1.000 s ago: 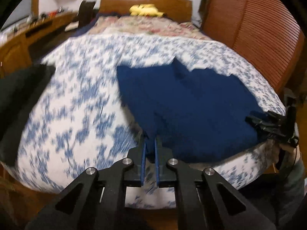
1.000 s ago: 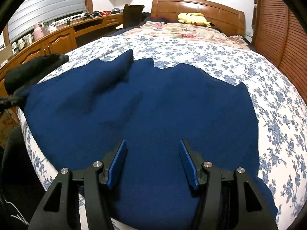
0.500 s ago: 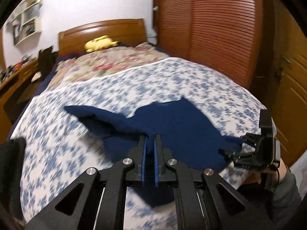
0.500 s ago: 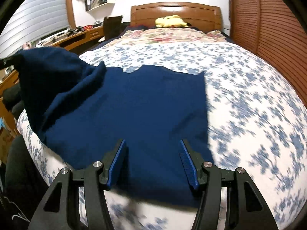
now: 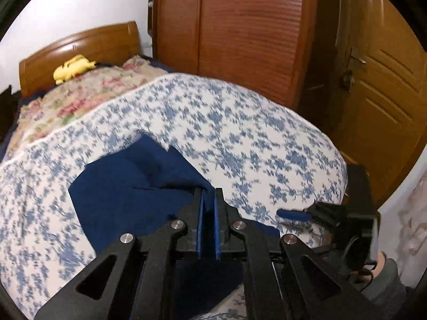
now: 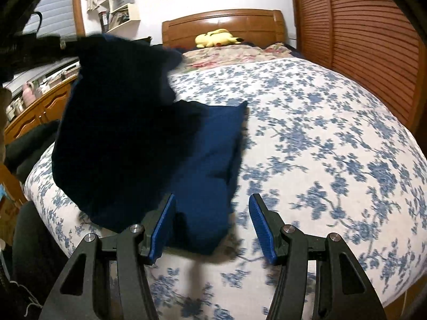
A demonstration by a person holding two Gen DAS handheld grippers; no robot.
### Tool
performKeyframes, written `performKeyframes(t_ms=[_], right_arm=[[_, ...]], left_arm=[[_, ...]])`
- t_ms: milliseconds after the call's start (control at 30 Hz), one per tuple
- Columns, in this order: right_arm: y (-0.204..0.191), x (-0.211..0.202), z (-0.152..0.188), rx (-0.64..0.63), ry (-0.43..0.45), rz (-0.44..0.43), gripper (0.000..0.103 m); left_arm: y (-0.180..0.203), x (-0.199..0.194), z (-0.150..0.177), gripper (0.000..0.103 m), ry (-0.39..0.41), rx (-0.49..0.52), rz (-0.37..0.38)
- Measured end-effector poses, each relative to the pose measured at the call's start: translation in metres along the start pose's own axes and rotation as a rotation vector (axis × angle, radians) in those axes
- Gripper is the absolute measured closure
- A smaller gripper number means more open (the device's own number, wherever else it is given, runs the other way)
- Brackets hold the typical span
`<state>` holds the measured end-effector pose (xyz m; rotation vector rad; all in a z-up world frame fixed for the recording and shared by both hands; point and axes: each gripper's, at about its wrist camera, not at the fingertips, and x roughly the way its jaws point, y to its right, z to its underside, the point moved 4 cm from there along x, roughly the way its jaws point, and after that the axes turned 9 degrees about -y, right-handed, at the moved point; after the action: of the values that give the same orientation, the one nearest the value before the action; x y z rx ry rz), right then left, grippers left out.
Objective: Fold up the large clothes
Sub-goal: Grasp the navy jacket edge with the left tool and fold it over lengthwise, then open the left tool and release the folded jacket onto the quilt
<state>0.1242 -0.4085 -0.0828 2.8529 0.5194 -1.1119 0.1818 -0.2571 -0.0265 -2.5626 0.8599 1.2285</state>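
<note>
A navy blue garment [image 6: 208, 160] lies on the floral bedspread [image 6: 320, 133] near the foot of the bed. My left gripper [image 5: 208, 200] is shut on an edge of the navy garment [image 5: 120, 194] and holds one side of it lifted; in the right wrist view that raised flap [image 6: 120, 112] hangs dark at the left, over the flat part. My right gripper [image 6: 212, 218] is open and empty just above the bed's near edge, with the garment's near corner between its fingers. The right gripper also shows in the left wrist view [image 5: 333, 213].
A wooden headboard [image 6: 221, 24] with a yellow plush toy [image 6: 216, 38] stands at the far end. A slatted wooden wardrobe [image 6: 360, 40] runs along the right, with a door [image 5: 381, 93] beside it. A wooden counter with small items [image 6: 34, 96] is on the left.
My left gripper has lifted the garment's left side and carried it up and to the right, folding it over the rest. The right gripper stays open and has shifted right, off the garment's middle.
</note>
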Motion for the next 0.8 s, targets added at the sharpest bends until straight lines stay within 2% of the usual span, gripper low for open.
performKeyframes(t_ms=[67, 200, 333, 467, 600, 800], right_arm=[[0.002, -0.002, -0.001, 0.006, 0.004, 0.005, 0.044], [-0.001, -0.004, -0.006, 0.005, 0.010, 0.006, 0.044], [-0.004, -0.007, -0.014, -0.007, 0.027, 0.000, 0.044], [-0.008, -0.011, -0.025, -0.015, 0.053, -0.009, 0.044], [-0.012, -0.013, -0.037, -0.031, 0.082, -0.015, 0.044], [-0.024, -0.009, -0.059, -0.067, 0.105, -0.024, 0.044]], left_arm=[[-0.003, 0.013, 0.012, 0.096, -0.053, -0.012, 0.012], [-0.003, 0.016, 0.024, 0.095, -0.076, -0.018, 0.025], [-0.004, -0.002, 0.030, 0.077, -0.046, -0.007, 0.021], [-0.013, -0.023, 0.039, 0.068, -0.009, -0.001, -0.020], [-0.033, -0.036, 0.055, 0.066, 0.014, -0.029, -0.063], [-0.071, -0.033, 0.082, 0.066, 0.001, -0.095, -0.111]])
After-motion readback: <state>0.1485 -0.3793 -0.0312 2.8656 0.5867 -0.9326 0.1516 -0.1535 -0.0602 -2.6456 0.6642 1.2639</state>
